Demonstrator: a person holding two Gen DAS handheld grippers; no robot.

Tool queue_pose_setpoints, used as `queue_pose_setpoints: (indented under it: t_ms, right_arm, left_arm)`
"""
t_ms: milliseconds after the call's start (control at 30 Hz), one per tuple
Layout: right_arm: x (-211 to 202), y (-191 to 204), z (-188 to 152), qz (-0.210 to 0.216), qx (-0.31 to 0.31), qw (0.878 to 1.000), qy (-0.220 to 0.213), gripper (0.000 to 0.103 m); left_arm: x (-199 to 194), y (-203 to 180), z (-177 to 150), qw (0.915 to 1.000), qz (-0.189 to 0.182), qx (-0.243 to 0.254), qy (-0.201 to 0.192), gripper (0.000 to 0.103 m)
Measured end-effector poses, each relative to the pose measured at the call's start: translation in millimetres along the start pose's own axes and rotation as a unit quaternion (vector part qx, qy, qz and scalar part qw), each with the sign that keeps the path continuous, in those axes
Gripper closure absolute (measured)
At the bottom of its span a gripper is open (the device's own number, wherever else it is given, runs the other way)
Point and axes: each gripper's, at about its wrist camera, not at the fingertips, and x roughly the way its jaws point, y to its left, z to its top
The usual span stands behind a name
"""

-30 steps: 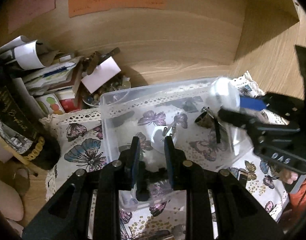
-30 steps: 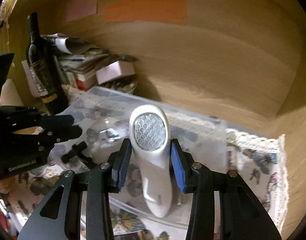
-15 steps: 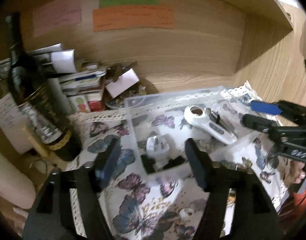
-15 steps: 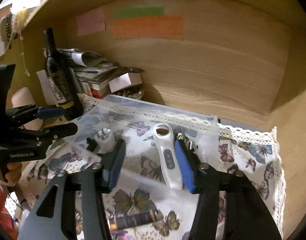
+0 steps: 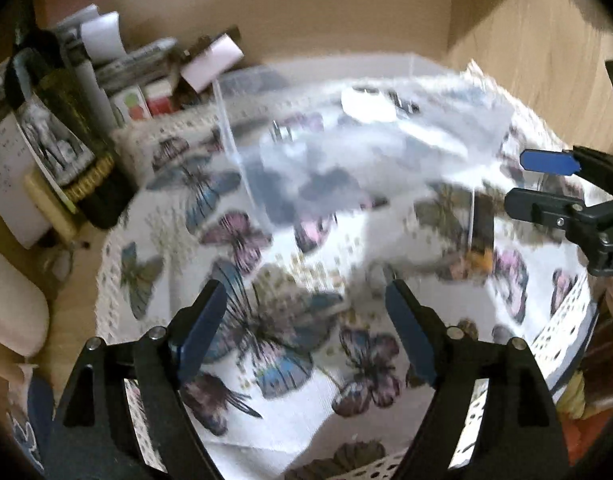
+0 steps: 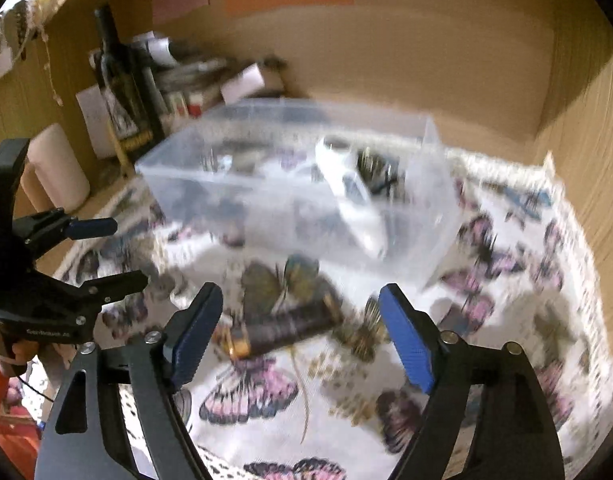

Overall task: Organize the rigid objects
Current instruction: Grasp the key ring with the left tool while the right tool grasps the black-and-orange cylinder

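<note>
A clear plastic bin point(image 6: 298, 184) stands on the butterfly cloth point(image 6: 506, 280); it also shows, blurred, in the left wrist view point(image 5: 346, 148). A white handheld device point(image 6: 354, 196) lies inside it, with small dark items beside it. A dark cylindrical tube with gold ends point(image 6: 282, 330) lies on the cloth in front of the bin, between my right gripper's fingers and just beyond them. My right gripper point(image 6: 302, 332) is open and empty. My left gripper point(image 5: 306, 328) is open and empty, above the cloth and short of the bin.
A dark wine bottle point(image 5: 70, 140) and a stack of papers and boxes point(image 5: 146, 76) stand at the back left. Wooden walls close the back and right sides point(image 6: 426, 60). A pale cylinder point(image 6: 54, 168) stands at the left.
Both grippers have pulled back from the bin and opened wide. The right gripper let go of the white device, which now lies in the bin. The left gripper released its small dark item.
</note>
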Motion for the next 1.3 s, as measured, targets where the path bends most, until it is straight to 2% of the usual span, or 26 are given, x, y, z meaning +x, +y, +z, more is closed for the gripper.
queue_pose_setpoints:
  t_ms: [200, 300, 367, 533, 733, 867, 933, 1000, 1133, 1300]
  right_arm:
    - [24.6, 5.1, -11.2, 0.017, 0.008, 0.998, 0.059, 0.020]
    - [30.5, 8.4, -13.2, 0.020, 0.004, 0.997, 0.069, 0.020]
    - [34.5, 9.7, -12.6, 0.014, -0.001, 0.997, 0.073, 0.019]
    - [40.1, 9.1, -6.0, 0.014, 0.010, 0.997, 0.072, 0.019]
    - [51.7, 13.4, -2.1, 0.001, 0.003, 0.997, 0.074, 0.020]
    - [49.5, 17.4, -6.8, -0.010, -0.035, 0.997, 0.071, 0.025]
    - [47.4, 17.2, -8.9, -0.011, -0.043, 0.997, 0.067, 0.039]
    - [43.8, 15.2, -8.6, -0.009, -0.044, 0.997, 0.064, 0.058]
    - [38.9, 11.1, -12.0, -0.003, -0.038, 0.997, 0.063, 0.063]
    - [29.0, 6.1, -19.9, -0.005, -0.038, 0.997, 0.062, 0.074]
  left_arm:
    - [16.0, -10.6, 0.2, 0.9994, -0.018, 0.013, 0.025, 0.021]
    - [21.5, -8.8, 0.9, 0.9992, -0.030, 0.003, 0.028, 0.028]
    - [19.9, -8.1, 2.4, 0.9990, -0.038, 0.000, 0.023, 0.047]
    - [16.8, -10.6, 1.6, 0.9983, -0.057, 0.010, 0.011, 0.078]
    - [14.1, -15.2, -0.2, 0.9986, -0.049, 0.018, 0.004, 0.079]
    - [6.9, -10.7, -1.8, 0.9991, -0.042, 0.006, -0.006, 0.079]
    - [2.1, -7.2, -0.2, 0.9991, -0.041, -0.001, -0.014, 0.079]
    - [-2.2, -5.0, 2.0, 0.9989, -0.040, -0.007, -0.021, 0.079]
    - [-14.2, -1.2, 8.2, 0.9982, -0.042, -0.015, -0.040, 0.079]
    - [-31.7, 0.2, 16.3, 0.9967, -0.039, -0.019, -0.069, 0.079]
